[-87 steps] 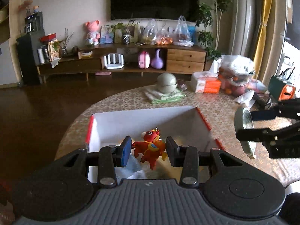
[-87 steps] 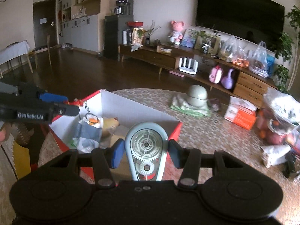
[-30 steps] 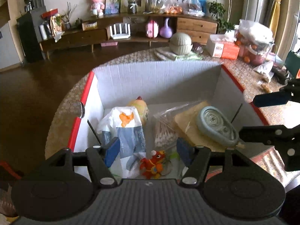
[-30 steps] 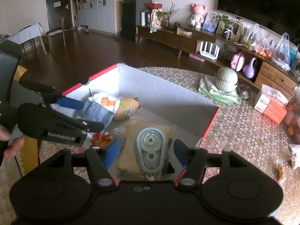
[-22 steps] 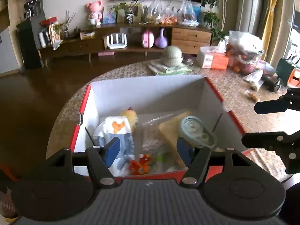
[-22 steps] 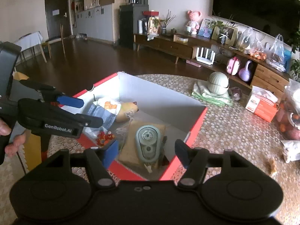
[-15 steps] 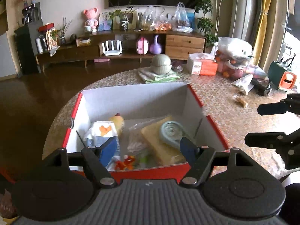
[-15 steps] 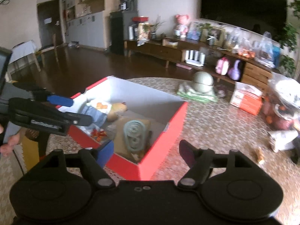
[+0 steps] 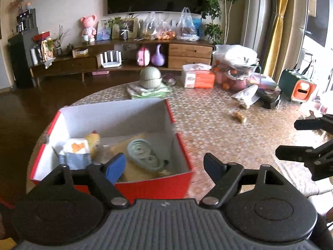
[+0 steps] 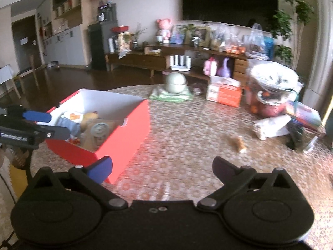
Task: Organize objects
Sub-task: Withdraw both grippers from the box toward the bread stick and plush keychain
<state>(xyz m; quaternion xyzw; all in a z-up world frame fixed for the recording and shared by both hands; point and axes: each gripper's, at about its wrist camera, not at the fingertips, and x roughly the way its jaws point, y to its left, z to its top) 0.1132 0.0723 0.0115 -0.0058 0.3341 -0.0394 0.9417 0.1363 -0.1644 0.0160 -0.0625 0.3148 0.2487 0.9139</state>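
Observation:
A red cardboard box (image 9: 181, 137) with white inside walls sits on the patterned round table (image 9: 218, 125). Inside lie a pale green tape dispenser (image 9: 141, 153), a doll in blue and white (image 9: 76, 153) and a tan pad. My left gripper (image 9: 164, 166) is open and empty over the box's near right corner. My right gripper (image 10: 162, 169) is open and empty above bare table, right of the box (image 10: 129, 125). It also shows at the right edge of the left wrist view, and the left gripper's fingers (image 10: 36, 115) show at the left edge of the right wrist view.
A small brown scrap (image 10: 237, 142) lies on the table ahead of my right gripper. Further back are a green round pot on a cloth (image 9: 150, 80), an orange tissue box (image 9: 198, 79), bagged fruit (image 9: 235, 68) and books (image 10: 303, 114). A TV console stands behind.
Both grippers let go of their objects into the box, then drew back and swung right. The tape dispenser and the red toy stayed in the box. Both jaws opened wider.

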